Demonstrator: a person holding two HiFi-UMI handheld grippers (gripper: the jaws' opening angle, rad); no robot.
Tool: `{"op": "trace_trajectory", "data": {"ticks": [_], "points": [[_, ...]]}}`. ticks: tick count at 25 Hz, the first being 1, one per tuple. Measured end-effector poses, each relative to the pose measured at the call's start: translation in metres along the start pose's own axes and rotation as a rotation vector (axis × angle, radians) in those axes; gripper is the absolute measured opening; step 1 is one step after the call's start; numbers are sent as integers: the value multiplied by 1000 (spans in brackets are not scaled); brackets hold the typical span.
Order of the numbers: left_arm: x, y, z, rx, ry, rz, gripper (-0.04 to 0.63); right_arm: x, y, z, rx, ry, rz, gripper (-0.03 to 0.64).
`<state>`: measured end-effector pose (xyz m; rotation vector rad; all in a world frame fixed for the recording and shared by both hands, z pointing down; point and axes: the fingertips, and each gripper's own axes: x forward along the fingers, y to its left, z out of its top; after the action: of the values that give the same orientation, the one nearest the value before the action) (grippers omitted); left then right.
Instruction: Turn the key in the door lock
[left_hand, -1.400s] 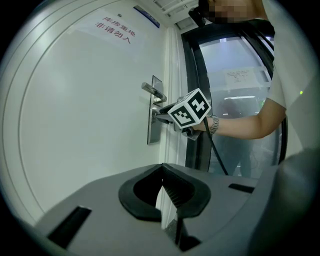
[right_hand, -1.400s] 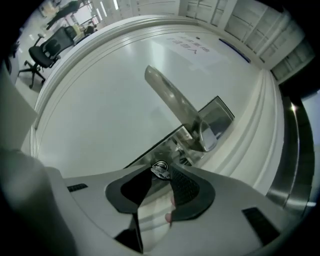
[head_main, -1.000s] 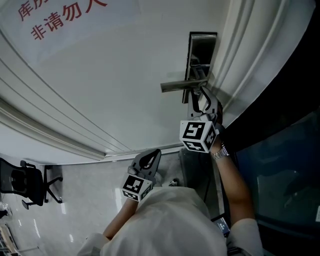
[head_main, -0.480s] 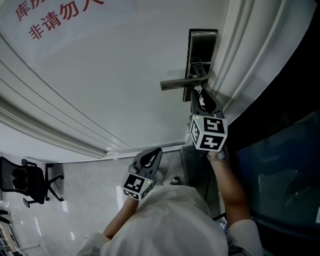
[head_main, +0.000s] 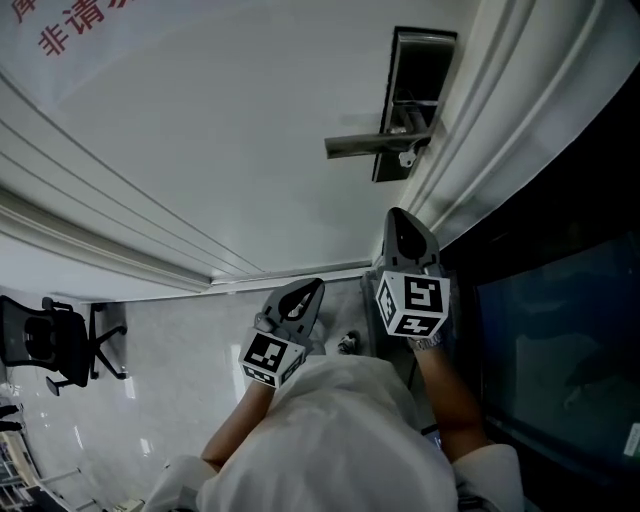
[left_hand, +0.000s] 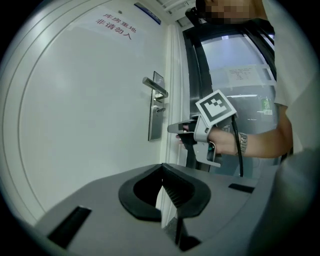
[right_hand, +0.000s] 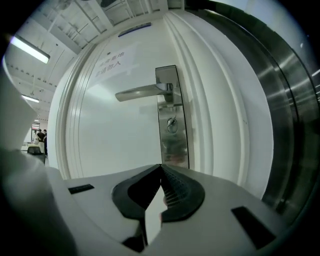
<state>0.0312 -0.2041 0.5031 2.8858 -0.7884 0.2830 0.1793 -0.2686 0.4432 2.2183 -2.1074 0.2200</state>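
Since a second ago my right tongs (head_main: 403, 225) have come away from the lock and dropped below it. Their jaws have just been closing and are now pressed together on nothing. The key (right_hand: 171, 123) sits in the lock plate (right_hand: 175, 147), ahead of and above those tips, under the lever handle (right_hand: 142, 92) and well clear of them; I judge the grip released. My left tongs (head_main: 298, 303) hang lower, nearer my body, also pressed together and empty, out of the way. Up and left of both, the door (right_hand: 125, 135) carries a red notice (left_hand: 115, 27); its lower line seems to read 非请勿入.
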Motion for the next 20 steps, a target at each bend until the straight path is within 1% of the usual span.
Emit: {"op": "trace_trajectory", "data": {"ticks": [7, 11, 16, 20], "points": [[9, 2, -6, 2, 13, -13, 6, -29, 13, -43, -31, -19, -14, 5], [11, 3, -13, -1, 23, -19, 6, -41, 27, -64, 8, -14, 45, 5], [11, -4, -42, -41, 73, -42, 6, -57, 44, -106, 64, 66, 133, 5], [16, -7, -65, -68, 98, -46, 6, -64, 43, -143, 86, 141, 162, 5]]}}
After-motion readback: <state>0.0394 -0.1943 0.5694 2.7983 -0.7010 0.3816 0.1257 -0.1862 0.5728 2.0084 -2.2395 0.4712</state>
